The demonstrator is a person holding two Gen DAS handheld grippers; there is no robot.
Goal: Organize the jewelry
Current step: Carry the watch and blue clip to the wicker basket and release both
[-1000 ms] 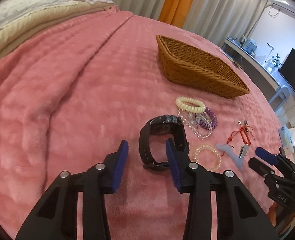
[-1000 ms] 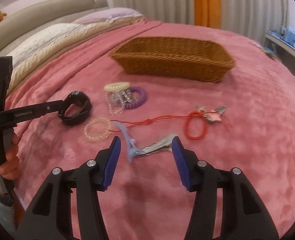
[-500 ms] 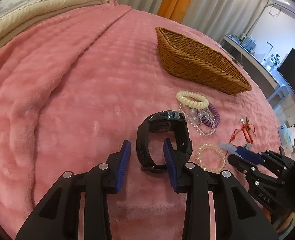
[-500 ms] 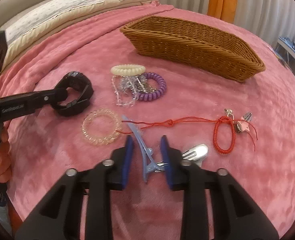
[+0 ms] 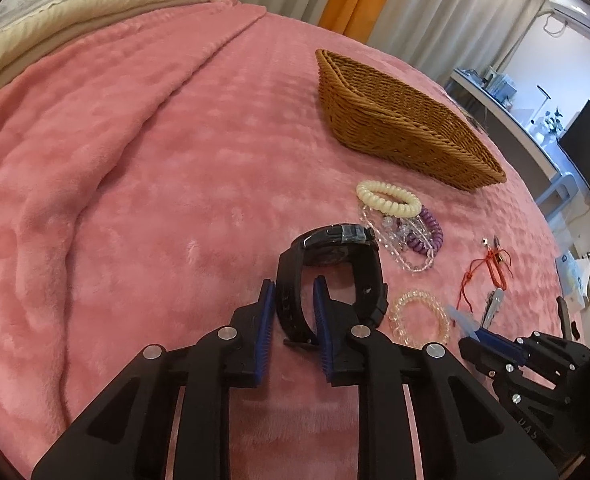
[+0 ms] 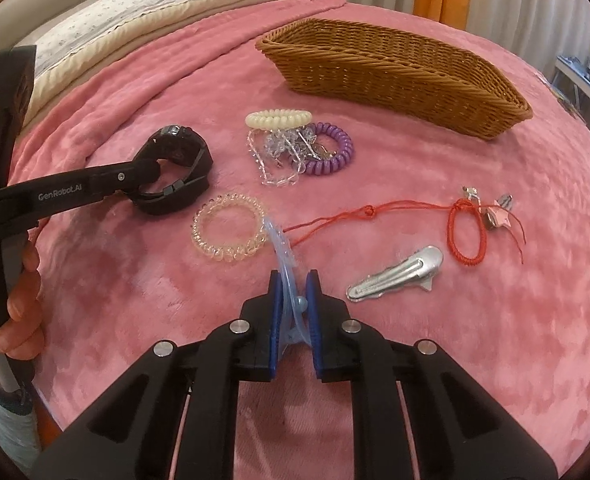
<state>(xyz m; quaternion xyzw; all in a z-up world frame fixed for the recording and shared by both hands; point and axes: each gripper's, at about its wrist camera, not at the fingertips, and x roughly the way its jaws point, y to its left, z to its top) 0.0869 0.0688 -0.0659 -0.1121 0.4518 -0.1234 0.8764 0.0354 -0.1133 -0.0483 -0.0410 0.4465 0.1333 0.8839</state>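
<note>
On the pink blanket (image 6: pixel 495 340), right gripper (image 6: pixel 293 300) jaws pinch the blue clip (image 6: pixel 285 256); left gripper (image 5: pixel 293 312) jaws close narrowly on the watch (image 5: pixel 331 268) strap. Beyond lie bracelets, the wicker basket (image 6: pixel 395 76), pillows (image 6: pixel 115 32), then curtains (image 5: pixel 427 12).

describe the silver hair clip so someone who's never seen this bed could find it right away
On the pink blanket, look on the near side of the long wicker basket, in the loose spread of jewelry. The silver hair clip lies flat just to the right of the right gripper, below the red cord bracelet. It is the only shiny metal, teardrop-shaped piece; its neighbours are cord or plastic.
</note>
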